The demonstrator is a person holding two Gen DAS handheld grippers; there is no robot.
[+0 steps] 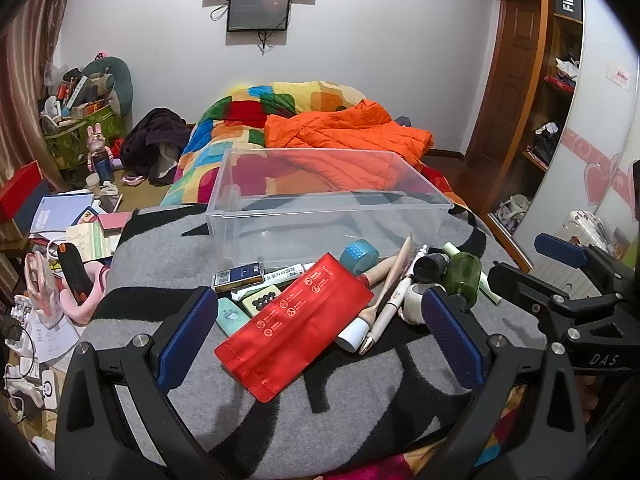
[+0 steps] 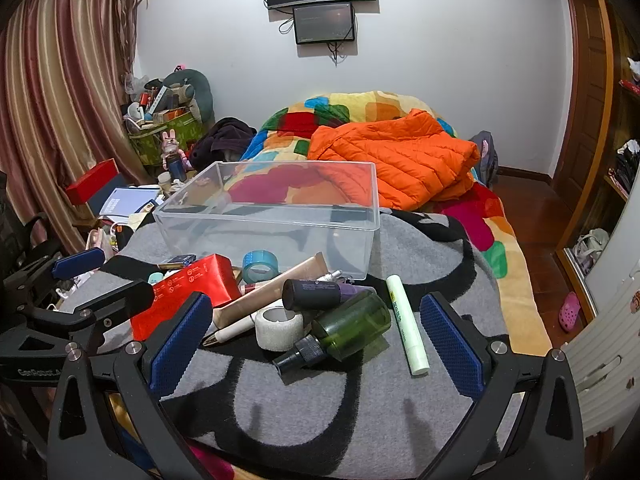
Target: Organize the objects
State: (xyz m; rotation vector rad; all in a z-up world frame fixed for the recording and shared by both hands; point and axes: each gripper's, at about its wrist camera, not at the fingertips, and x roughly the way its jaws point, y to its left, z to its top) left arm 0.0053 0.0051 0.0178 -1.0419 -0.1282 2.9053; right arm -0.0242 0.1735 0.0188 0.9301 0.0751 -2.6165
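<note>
My left tool (image 1: 320, 322) spread wide over the red pouch (image 1: 294, 326), my right tool (image 2: 316, 326) likewise released, green bottle (image 2: 348, 326) and tape roll (image 2: 279, 326) between its fingers, clear bin (image 2: 272, 216) beyond the pile

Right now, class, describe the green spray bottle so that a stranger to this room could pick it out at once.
Start at the clear plastic bin on the grey blanket; the pile of small items lies in front of it. At the pile's near right edge, between a white tape roll and a pale green tube, lies the green spray bottle. Only it is see-through dark green with a black pump top.
</note>
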